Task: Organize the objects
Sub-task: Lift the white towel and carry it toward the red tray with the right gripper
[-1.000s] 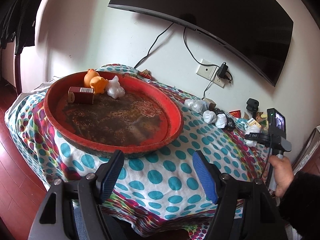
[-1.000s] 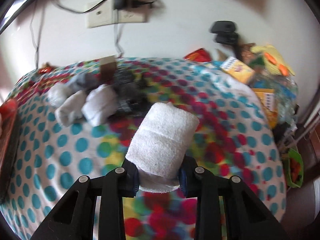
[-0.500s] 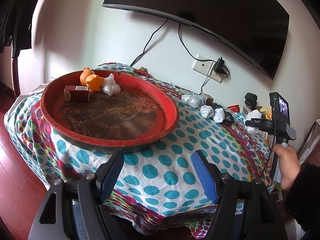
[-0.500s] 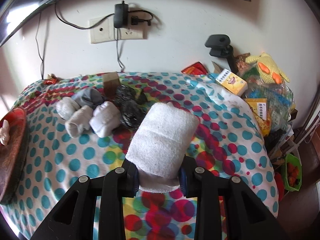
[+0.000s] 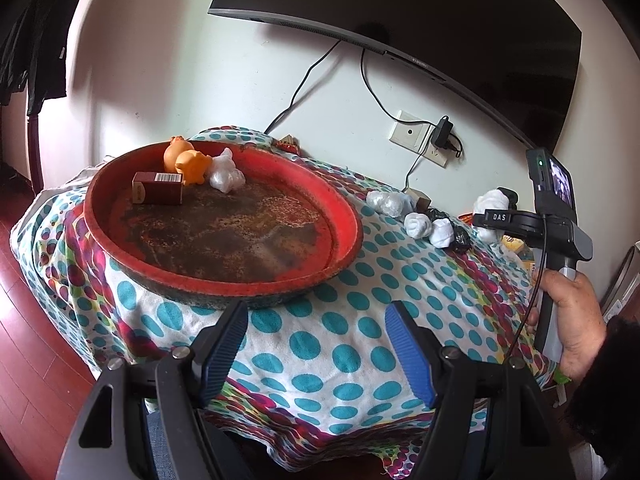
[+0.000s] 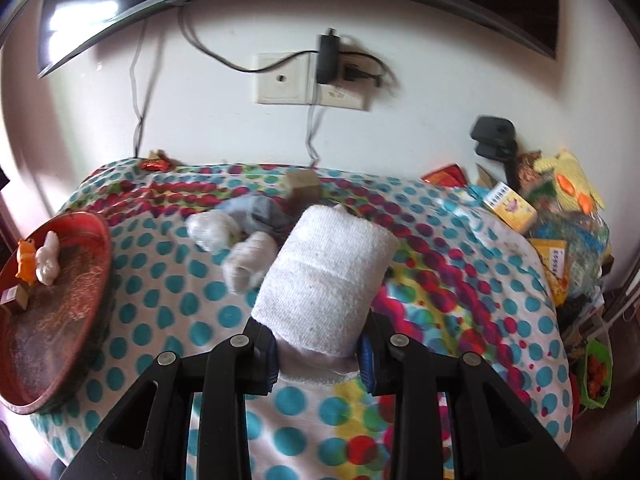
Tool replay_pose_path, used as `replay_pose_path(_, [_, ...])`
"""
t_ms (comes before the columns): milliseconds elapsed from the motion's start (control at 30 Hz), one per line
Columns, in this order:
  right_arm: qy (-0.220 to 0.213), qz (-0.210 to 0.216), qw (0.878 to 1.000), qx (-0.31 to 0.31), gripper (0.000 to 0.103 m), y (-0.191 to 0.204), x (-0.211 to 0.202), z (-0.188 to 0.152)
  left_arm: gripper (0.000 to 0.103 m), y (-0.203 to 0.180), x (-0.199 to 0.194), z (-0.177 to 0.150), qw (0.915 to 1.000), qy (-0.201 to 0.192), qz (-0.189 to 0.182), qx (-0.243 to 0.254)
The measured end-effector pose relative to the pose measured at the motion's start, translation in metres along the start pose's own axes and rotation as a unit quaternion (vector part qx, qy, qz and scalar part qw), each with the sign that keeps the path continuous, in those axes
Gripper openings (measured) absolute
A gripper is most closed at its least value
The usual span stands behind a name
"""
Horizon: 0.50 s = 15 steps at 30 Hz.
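Right gripper (image 6: 318, 354) is clenched on the rolled white towel (image 6: 326, 276), up off the polka-dot worktop (image 6: 168, 280) — soft, light, squashy, so that low pinch looks sensible — while the left gripper (image 5: 316, 344) waits wide and empty before the red basin (image 5: 344, 216).

A lived-in room at home

A wall-mounted television (image 5: 420, 12) hangs above a table under a polka-dot cloth (image 5: 320, 344); dark clothes (image 5: 28, 40) hang at one side, a charger (image 6: 328, 60) sits in a wall socket, and the floor (image 5: 36, 360) is red wood.
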State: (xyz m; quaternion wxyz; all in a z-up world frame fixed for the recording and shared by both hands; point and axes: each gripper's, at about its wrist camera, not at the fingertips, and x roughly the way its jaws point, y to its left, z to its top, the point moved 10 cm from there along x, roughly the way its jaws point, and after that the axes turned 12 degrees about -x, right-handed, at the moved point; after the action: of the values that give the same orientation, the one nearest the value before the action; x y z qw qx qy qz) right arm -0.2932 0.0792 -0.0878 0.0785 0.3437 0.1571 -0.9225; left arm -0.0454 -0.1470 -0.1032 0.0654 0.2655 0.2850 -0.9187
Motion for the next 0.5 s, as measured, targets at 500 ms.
replay_pose_path(500, [-0.016,0.025,0.999,-0.037,0.029,0.059,-0.011,0.023,0.073,0.002,0.000,0.001,1.0000,-0.002,0.002,-0.003])
